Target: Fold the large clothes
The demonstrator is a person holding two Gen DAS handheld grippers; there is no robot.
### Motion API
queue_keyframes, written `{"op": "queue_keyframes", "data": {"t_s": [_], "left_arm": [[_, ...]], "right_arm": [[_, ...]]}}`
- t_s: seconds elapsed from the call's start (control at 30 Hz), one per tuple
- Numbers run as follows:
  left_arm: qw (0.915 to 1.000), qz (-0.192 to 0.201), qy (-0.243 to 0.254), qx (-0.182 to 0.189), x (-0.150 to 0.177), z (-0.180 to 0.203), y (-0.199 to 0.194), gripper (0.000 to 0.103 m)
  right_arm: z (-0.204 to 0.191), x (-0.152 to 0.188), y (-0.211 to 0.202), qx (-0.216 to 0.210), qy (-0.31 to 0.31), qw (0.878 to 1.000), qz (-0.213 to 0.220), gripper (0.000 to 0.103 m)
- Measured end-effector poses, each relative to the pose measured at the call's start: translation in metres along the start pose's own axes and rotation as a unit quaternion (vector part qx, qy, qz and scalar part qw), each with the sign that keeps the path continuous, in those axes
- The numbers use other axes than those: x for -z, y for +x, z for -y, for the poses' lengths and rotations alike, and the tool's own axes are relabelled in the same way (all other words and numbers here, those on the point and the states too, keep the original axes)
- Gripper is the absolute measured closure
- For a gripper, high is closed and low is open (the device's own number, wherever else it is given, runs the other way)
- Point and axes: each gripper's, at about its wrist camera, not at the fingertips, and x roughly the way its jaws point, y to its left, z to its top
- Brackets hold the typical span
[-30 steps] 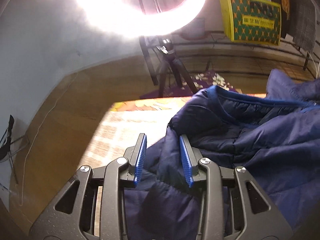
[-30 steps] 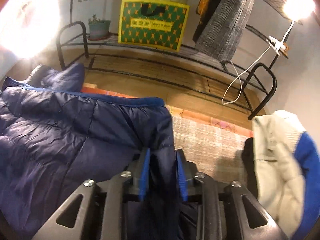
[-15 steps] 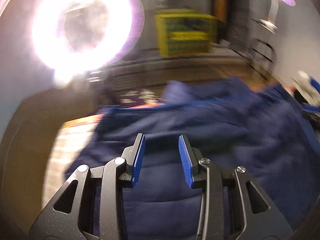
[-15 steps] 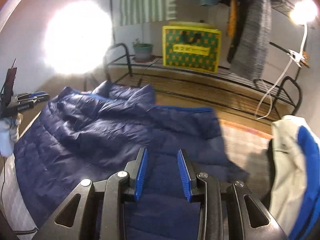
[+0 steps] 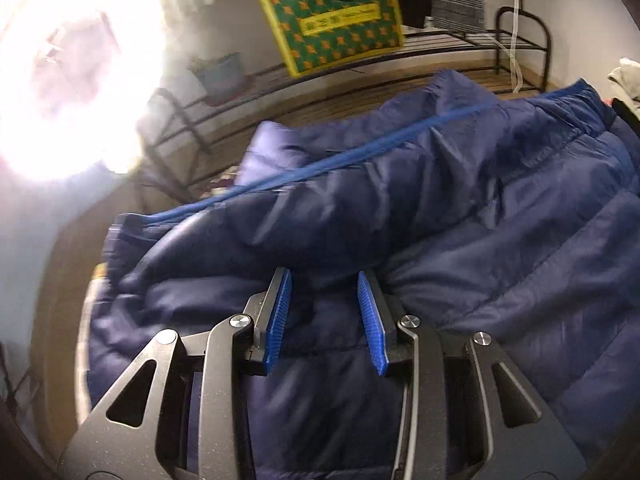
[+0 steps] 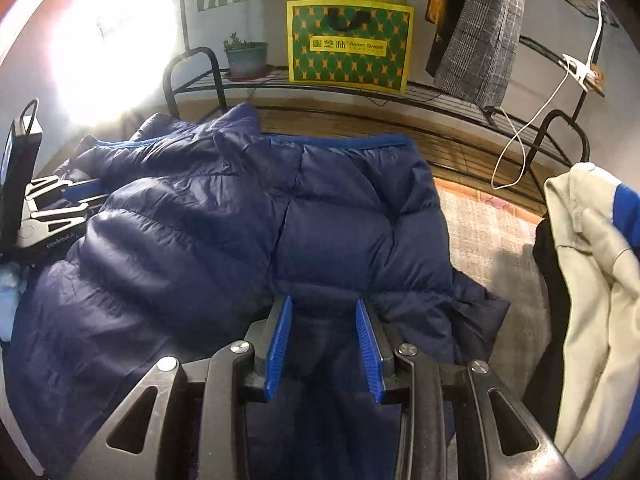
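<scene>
Navy quilted puffer jacket (image 6: 328,240): light, springy, slick shell; best pinched at hem or seams. Left gripper (image 5: 324,320) and right gripper (image 6: 324,344) part-open, holding nothing.

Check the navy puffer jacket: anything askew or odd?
The navy quilted puffer jacket lies rumpled, not square: a corner flap sticks out onto the woven mat at lower right, and the hood end bunches up at the far edge. No damage visible.
</scene>
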Motion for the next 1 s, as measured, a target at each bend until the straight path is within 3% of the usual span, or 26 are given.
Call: {"op": "queue_keyframes", "data": {"t_s": [0.1, 0.23, 0.3, 0.37, 0.43, 0.5, 0.57, 0.67, 0.9, 1.0], "left_arm": [[0.9991, 0.041, -0.015, 0.003, 0.009, -0.012, -0.042, 0.067], [0.9946, 0.071, -0.027, 0.07, 0.04, -0.007, -0.107, 0.067], [0.9936, 0.066, -0.01, 0.091, 0.055, 0.005, -0.12, 0.067], [0.9934, 0.06, 0.002, 0.098, 0.068, 0.017, -0.124, 0.067], [0.9943, 0.047, 0.003, 0.096, 0.077, 0.029, -0.119, 0.067], [0.9931, 0.038, -0.016, 0.11, 0.08, 0.032, -0.113, 0.067], [0.9939, 0.044, -0.015, 0.1, 0.085, 0.042, -0.111, 0.067], [0.9941, 0.042, -0.021, 0.098, 0.093, 0.049, -0.097, 0.067], [0.9934, 0.037, -0.035, 0.103, 0.093, 0.04, -0.108, 0.067], [0.9902, 0.054, -0.054, 0.116, 0.094, 0.032, -0.131, 0.067]], "right_arm": [[0.007, 0.006, -0.023, -0.01, 0.019, 1.0, 0.014, 0.07], [0.022, 0.037, -0.074, -0.045, 0.07, 0.996, 0.035, 0.068], [0.026, 0.06, -0.099, -0.061, 0.095, 0.993, 0.042, 0.06], [0.028, 0.09, -0.123, -0.077, 0.124, 0.988, 0.051, 0.045], [0.028, 0.115, -0.135, -0.09, 0.157, 0.982, 0.051, 0.042], [0.029, 0.141, -0.139, -0.104, 0.203, 0.972, 0.046, 0.042], [0.029, 0.157, -0.133, -0.108, 0.232, 0.966, 0.035, 0.034], [0.025, 0.176, -0.12, -0.079, 0.265, 0.961, 0.014, 0.031], [0.03, 0.189, -0.108, -0.164, 0.381, 0.909, 0.036, 0.029], [0.022, 0.189, -0.108, -0.172, 0.391, 0.903, 0.036, 0.026]]}}
